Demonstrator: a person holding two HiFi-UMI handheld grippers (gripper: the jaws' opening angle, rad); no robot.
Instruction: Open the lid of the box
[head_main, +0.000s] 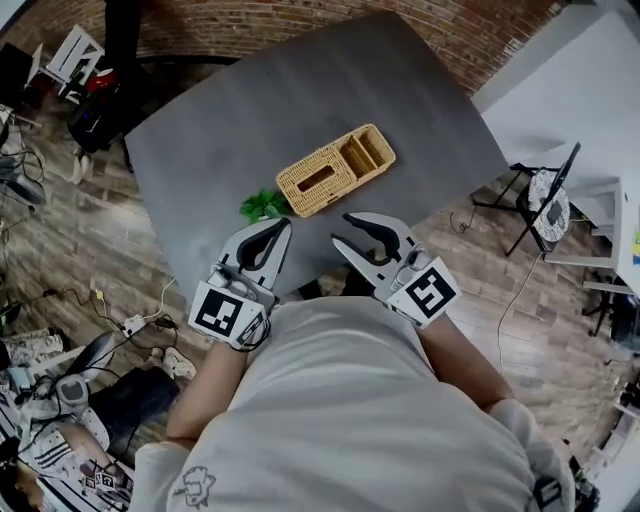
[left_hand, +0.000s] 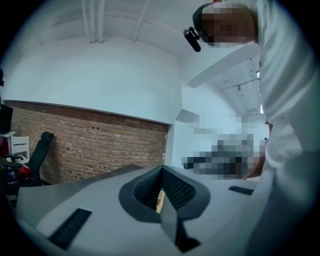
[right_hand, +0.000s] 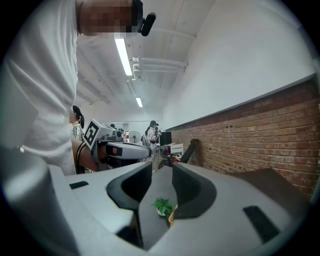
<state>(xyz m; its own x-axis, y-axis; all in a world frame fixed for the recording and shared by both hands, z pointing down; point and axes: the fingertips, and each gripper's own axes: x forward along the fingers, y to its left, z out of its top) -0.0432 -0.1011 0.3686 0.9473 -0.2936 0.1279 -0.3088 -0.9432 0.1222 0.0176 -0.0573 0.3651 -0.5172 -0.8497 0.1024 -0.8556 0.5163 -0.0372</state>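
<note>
Box (head_main: 335, 170) sits mid-table, ahead of both grippers and touched by neither, its slotted top lying flat.

On my left, the left gripper (head_main: 283, 226) is held low over the near table edge and points up toward the box's near left end. Its jaws meet at the tips with nothing between them. Just to its right, the right gripper (head_main: 342, 228) angles inward toward the left one, its jaws standing moderately apart and empty. Its own view shows only things farther off through the gap. Both marker cubes (head_main: 228, 313) are drawn back close to the person's chest, with the forearms (head_main: 205, 390) bent.

The table (head_main: 230, 120) is dark grey and matte, and it is set cornerwise to me. Left of it I see a wood-plank floor (head_main: 60, 240) strewn with cables (head_main: 130, 320) and clutter. A brick wall (head_main: 300, 20) runs along the far side. To the right stand a folding chair (head_main: 545, 200) and a white tabletop (head_main: 570, 90).

A small leafy green plant (head_main: 262, 205) stands just beside the box's near left end. The box itself is rectangular, woven of pale wicker. It has an oblong slot in the left part of its top and an open, divided compartment at its right end. The grippers have smooth pale shells and dark ribbed pads (left_hand: 177, 189).
</note>
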